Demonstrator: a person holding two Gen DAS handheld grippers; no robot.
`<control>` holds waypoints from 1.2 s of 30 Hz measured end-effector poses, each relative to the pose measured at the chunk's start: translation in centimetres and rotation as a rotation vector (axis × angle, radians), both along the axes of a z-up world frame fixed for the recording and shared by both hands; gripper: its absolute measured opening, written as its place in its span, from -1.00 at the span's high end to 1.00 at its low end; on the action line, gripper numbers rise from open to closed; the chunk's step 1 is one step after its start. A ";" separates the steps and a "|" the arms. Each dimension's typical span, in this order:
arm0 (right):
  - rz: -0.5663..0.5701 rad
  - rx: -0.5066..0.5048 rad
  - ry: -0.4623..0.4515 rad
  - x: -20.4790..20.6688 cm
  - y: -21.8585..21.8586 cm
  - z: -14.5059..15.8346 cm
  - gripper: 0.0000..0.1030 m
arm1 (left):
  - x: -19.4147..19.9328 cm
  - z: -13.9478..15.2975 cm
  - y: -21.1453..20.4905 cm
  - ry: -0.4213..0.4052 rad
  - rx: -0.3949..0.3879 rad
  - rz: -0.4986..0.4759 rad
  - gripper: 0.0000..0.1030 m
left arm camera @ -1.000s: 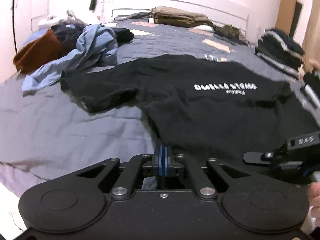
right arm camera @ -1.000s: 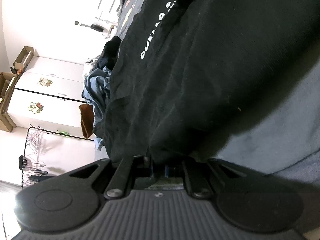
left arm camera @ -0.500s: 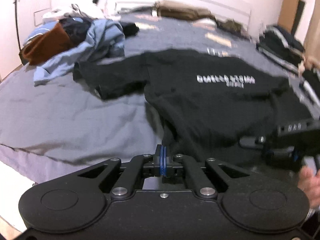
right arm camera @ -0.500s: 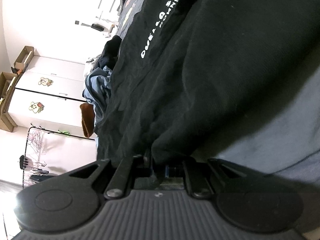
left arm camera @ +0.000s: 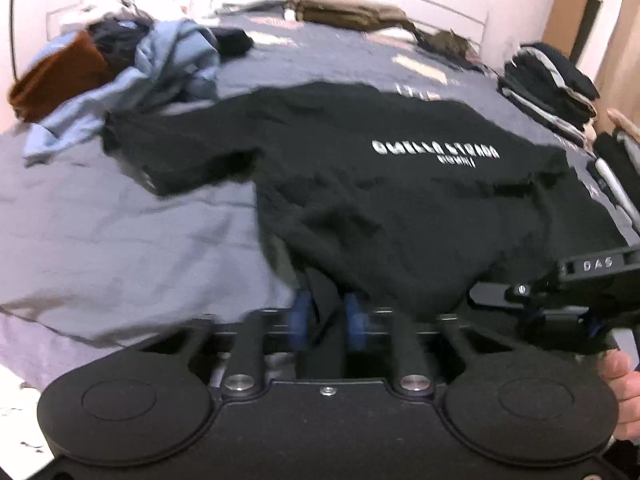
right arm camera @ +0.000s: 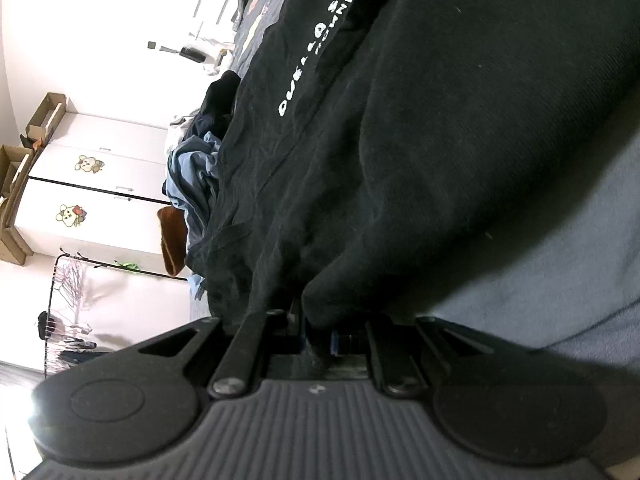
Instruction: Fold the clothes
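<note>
A black T-shirt point(left arm camera: 400, 200) with white lettering lies spread, print up, on the grey-blue bed cover point(left arm camera: 120, 240). My left gripper point(left arm camera: 326, 320) is at its near hem; the blue pads point(left arm camera: 298, 320) stand apart, and a fold of black cloth still hangs between them. The black housing point(left arm camera: 592, 276) of the right gripper sits at the hem further right. In the right wrist view the T-shirt point(right arm camera: 440, 120) fills the frame and my right gripper point(right arm camera: 320, 338) is shut on a bunched edge of it.
A heap of blue, brown and dark clothes point(left arm camera: 140, 60) lies at the far left of the bed. Folded dark garments point(left arm camera: 548, 80) are stacked at the right edge, and a khaki piece point(left arm camera: 348, 10) lies by the headboard. A hand point(left arm camera: 624, 396) shows at lower right. A white wardrobe point(right arm camera: 92, 184) stands beyond.
The left gripper's pads, pressed together on the hem before, have parted. The right gripper keeps its hold on the T-shirt edge.
</note>
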State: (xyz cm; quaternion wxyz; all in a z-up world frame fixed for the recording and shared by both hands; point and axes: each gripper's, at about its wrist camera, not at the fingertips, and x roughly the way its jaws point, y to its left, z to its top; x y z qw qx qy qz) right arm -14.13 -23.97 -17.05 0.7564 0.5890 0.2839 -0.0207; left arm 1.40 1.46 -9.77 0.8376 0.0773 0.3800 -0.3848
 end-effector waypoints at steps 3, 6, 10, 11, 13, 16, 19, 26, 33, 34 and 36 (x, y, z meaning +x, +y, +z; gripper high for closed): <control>-0.001 0.002 0.000 0.0 0.0 0.0 0.78 | 0.3 0.2 0.5 0.001 -0.032 0.039 0.90; 0.001 0.006 -0.006 -0.1 0.0 0.0 0.78 | 0.7 1.8 2.4 -0.013 -0.118 0.112 0.92; -0.004 0.002 -0.010 0.0 0.0 0.1 0.78 | 1.0 1.9 3.3 0.005 -0.096 0.154 0.98; -0.005 0.003 -0.007 0.0 0.0 0.0 0.78 | 1.0 1.7 3.1 0.004 -0.076 0.151 0.98; -0.006 0.004 -0.003 0.0 -0.1 -0.1 0.78 | 0.9 1.5 2.7 -0.009 -0.048 0.151 0.98; -0.004 0.001 -0.005 0.0 -0.1 0.1 0.78 | 1.0 1.5 2.5 -0.006 -0.033 0.155 0.98; -0.003 0.003 -0.003 0.0 -0.2 -0.1 0.78 | 0.9 1.5 2.7 0.011 -0.016 0.148 0.87; 0.025 -0.027 0.015 -0.2 -0.1 1.4 0.57 | 2.1 2.6 3.9 -0.007 -0.125 0.202 0.50; 0.129 -0.176 0.024 -1.8 -0.3 6.0 0.21 | 3.5 2.7 1.8 -0.057 -0.108 0.151 0.49; 0.138 -0.197 0.014 -1.9 -0.8 6.8 0.21 | 3.7 2.7 1.5 -0.064 -0.106 0.143 0.49; 0.142 -0.265 -0.017 -2.3 -2.2 8.7 0.21 | 4.1 2.7 0.9 -0.078 -0.101 0.129 0.49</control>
